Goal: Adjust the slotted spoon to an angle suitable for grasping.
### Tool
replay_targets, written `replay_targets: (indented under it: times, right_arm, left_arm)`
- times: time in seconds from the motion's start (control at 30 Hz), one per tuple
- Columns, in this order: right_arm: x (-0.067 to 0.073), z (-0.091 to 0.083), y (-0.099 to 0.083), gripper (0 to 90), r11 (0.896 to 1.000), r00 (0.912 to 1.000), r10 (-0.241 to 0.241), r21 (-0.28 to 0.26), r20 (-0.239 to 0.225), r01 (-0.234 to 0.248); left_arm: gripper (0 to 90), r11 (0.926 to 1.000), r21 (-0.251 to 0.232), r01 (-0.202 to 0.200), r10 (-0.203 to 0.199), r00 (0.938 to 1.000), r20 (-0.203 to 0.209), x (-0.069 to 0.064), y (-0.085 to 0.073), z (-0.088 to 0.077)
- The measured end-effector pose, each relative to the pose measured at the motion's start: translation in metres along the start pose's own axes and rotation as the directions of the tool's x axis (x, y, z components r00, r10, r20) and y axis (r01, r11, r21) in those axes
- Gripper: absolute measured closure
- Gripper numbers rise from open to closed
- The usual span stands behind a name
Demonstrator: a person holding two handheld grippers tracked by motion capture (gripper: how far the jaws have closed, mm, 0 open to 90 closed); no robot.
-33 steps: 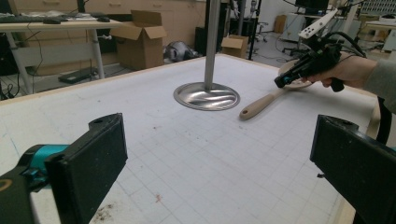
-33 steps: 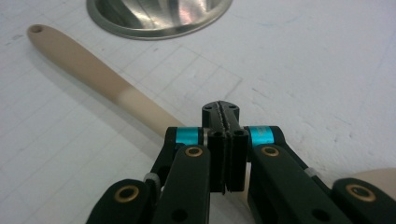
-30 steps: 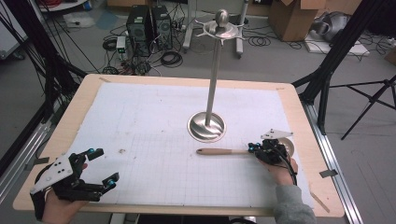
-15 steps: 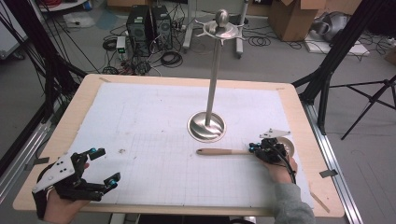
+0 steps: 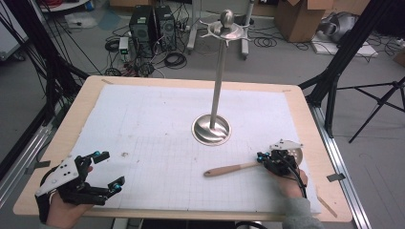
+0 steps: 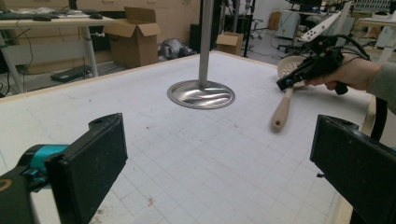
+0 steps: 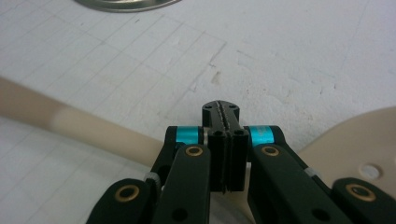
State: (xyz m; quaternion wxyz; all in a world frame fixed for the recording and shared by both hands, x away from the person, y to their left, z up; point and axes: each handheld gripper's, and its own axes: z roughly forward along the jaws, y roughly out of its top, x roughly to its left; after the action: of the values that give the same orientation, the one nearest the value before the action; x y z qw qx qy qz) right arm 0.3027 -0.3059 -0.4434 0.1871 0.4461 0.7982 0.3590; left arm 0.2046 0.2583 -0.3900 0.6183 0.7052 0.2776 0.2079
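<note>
The right gripper is pressed together over the neck of a cream skimmer spoon with a wooden handle, which lies flat on the white desk (near a shiny metal stand). The left gripper rests wide apart, holding nothing.

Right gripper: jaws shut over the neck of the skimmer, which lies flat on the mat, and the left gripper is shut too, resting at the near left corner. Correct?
Not quite. The left gripper is open: the left gripper view shows its jaws standing wide apart with bare mat between them. The rest holds: the right gripper is shut over the neck of the skimmer, which lies flat.
</note>
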Motion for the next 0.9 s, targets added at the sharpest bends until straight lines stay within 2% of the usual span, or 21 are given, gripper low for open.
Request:
replay_targets:
  times: [0.2,0.27,0.33,0.43,0.57,0.7,0.8,0.9]
  right_arm:
    - [0.002,-0.006,-0.009,90.0,1.000,1.0000,-0.002,-0.026,-0.007,0.002]
    - [0.001,-0.006,-0.008,90.0,1.000,0.9999,-0.007,-0.016,-0.011,0.007]
    - [0.001,-0.004,-0.003,90.0,0.999,0.9990,-0.045,0.013,0.008,0.045]
    - [-0.004,-0.001,0.001,90.0,0.999,0.9991,-0.035,0.024,0.023,0.035]
    - [-0.011,0.000,0.001,90.0,1.000,0.9999,0.000,0.024,0.014,-0.001]
    - [-0.011,-0.005,-0.005,90.0,1.000,0.9995,0.012,0.014,0.030,-0.012]
    - [-0.010,-0.012,-0.014,90.0,0.999,0.9988,0.031,-0.018,0.037,-0.030]
    - [-0.008,-0.017,-0.019,90.0,0.999,0.9984,0.032,-0.017,0.046,-0.031]
  left_arm:
    - [4.3,1.0000,0.003,0.000,0.000,1.0000,0.003,0.000,0.000,0.002]
    - [4.3,1.0000,0.004,0.001,-0.001,1.0000,0.005,0.000,-0.001,0.003]
    - [4.3,1.0000,0.006,0.002,-0.002,1.0000,0.007,0.000,-0.001,0.005]
    - [4.3,1.0000,0.005,0.000,0.000,0.9999,0.010,0.000,0.000,0.006]
    - [4.2,1.0000,0.008,-0.002,0.002,0.9998,0.019,0.000,0.000,0.010]
    - [4.3,1.0000,0.006,-0.002,0.002,0.9996,0.027,-0.001,0.001,0.011]
    - [4.3,1.0000,0.005,-0.001,0.001,0.9997,0.026,0.000,0.001,0.011]
    - [4.3,1.0000,0.008,0.000,0.000,0.9997,0.024,0.000,0.000,0.012]
